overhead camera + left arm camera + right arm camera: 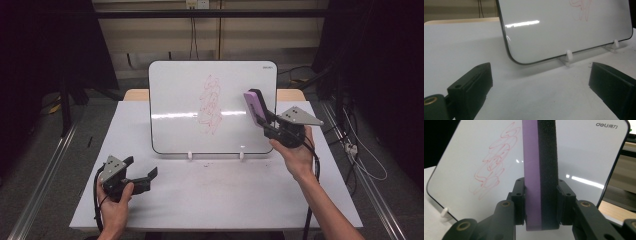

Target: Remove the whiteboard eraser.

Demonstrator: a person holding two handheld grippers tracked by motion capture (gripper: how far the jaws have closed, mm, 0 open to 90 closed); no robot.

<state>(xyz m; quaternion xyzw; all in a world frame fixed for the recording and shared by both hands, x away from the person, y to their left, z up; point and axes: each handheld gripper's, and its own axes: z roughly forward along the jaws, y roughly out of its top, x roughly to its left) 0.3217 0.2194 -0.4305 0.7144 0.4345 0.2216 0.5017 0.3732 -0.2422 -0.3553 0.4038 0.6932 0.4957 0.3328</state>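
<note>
A white whiteboard [175,110] leans upright on two small white feet at the middle of the table, with a red scribble [211,105] on its face. My right gripper [266,122] is shut on a purple-and-black eraser [256,105] and holds it in front of the board's right part, clear of the scribble. In the right gripper view the eraser [540,175] stands upright between the jaws, with the red scribble [492,170] to its left. My left gripper [141,170] rests open near the table's front left, nothing between its jaws; its view shows the board's lower edge [564,37].
The white table top [215,195] spreads in front of the board. A wooden edge [135,94] shows behind it. Metal rails [40,185] run along the floor on both sides, and cables [360,155] lie on the floor at the right.
</note>
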